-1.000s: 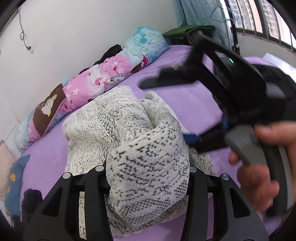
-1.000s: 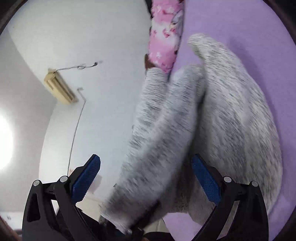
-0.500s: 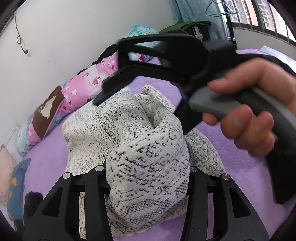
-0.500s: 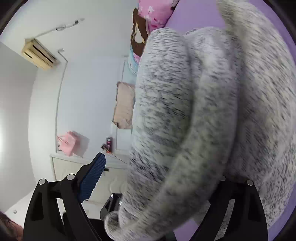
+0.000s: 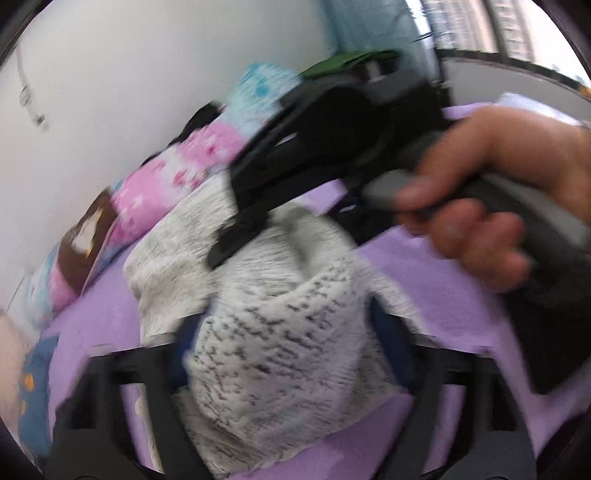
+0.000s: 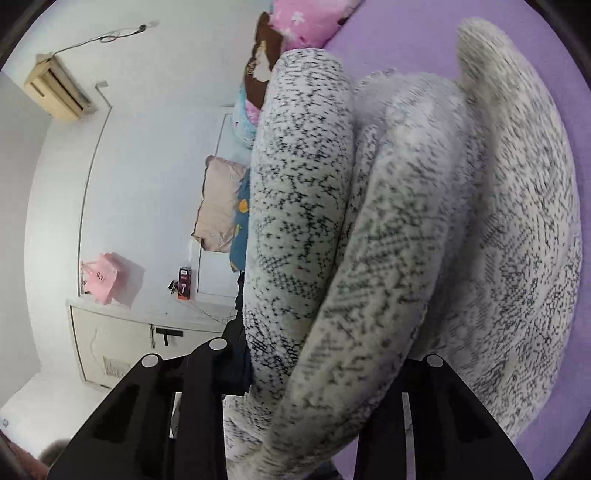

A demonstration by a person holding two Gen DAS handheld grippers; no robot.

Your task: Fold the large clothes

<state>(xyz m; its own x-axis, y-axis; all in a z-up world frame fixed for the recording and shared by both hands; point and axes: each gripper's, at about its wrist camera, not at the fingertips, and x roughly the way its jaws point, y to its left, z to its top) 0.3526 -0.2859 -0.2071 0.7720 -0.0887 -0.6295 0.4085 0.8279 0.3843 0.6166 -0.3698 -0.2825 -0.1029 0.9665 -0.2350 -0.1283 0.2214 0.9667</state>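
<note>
A white sweater with black flecks (image 5: 280,339) lies bunched on the purple bed sheet (image 5: 424,280). My left gripper (image 5: 288,347) is shut on a thick fold of it. My right gripper (image 6: 317,354) is shut on another thick fold of the sweater (image 6: 369,236), which fills the right wrist view. In the left wrist view the right gripper (image 5: 325,147) and the hand holding it sit above the far part of the sweater. The fingertips of both grippers are hidden by cloth.
Pink and blue patterned pillows (image 5: 173,188) line the white wall. A beige pillow (image 6: 218,206) and a blue cushion (image 6: 240,221) lie at the bed's end. A white cabinet (image 6: 122,332) with a pink bag (image 6: 103,277) stands beyond. A window (image 5: 498,33) is at the far right.
The right gripper has closed on a fold of the sweater; it was open a second ago. The left gripper has kept its hold and now moves, blurring its view.
</note>
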